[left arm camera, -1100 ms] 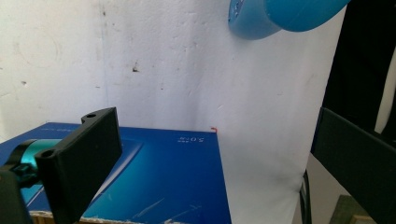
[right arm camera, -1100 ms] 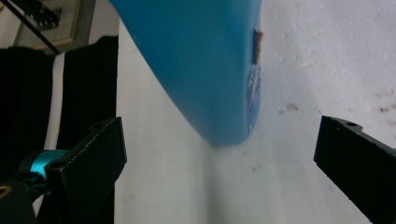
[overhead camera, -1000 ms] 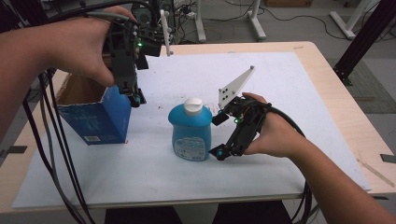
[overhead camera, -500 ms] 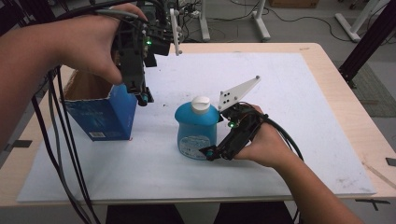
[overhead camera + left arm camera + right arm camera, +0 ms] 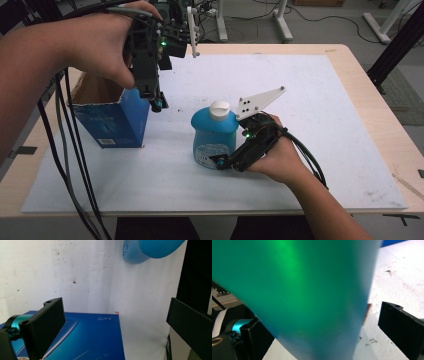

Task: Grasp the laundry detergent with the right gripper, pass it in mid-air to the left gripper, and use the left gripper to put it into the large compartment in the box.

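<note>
Here, left gripper (image 5: 156,102): jaws spread wide, empty, above the open blue cardboard box (image 5: 116,120).
Right gripper (image 5: 227,161): jaws released, straddling the rounded blue plastic bottle (image 5: 214,134) on the worktop (image 5: 320,100).

The left gripper (image 5: 117,322) has its two black jaws spread wide apart, with nothing between them. Below and between the jaws lies the blue box (image 5: 87,340), its printed face toward the camera. The box rests on the white sheet (image 5: 87,277), which bears small dark marks. The rounded blue bottle (image 5: 150,250) sits at the top edge, well apart from the box.
</note>
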A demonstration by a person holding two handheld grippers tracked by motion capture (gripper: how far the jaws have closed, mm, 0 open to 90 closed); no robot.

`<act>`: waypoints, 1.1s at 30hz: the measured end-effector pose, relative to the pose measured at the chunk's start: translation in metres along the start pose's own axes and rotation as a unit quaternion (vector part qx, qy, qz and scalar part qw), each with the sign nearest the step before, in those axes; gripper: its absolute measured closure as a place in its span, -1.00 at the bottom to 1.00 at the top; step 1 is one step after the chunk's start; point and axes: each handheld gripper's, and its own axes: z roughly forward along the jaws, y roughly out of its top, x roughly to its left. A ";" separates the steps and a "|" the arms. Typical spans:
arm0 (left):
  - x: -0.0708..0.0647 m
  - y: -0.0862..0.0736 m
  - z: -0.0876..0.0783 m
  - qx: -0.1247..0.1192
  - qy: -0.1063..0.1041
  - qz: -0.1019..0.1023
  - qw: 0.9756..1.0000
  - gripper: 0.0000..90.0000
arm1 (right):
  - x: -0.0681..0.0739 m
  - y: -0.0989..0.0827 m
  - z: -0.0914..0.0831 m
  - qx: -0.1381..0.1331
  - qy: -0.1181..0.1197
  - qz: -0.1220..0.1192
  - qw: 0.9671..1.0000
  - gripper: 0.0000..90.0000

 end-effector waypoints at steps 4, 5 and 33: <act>0.000 -0.001 0.000 0.001 0.001 0.000 1.000 -0.96 | 0.002 -0.001 0.000 -0.008 -0.006 -0.004 1.000 -0.89; 0.000 -0.001 0.000 0.001 0.001 0.001 1.000 -0.96 | 0.002 -0.002 0.000 -0.010 -0.006 -0.003 1.000 -0.86; 0.002 0.000 0.002 0.006 0.002 -0.004 1.000 -0.96 | 0.003 -0.009 0.001 -0.054 -0.008 -0.016 0.998 -0.48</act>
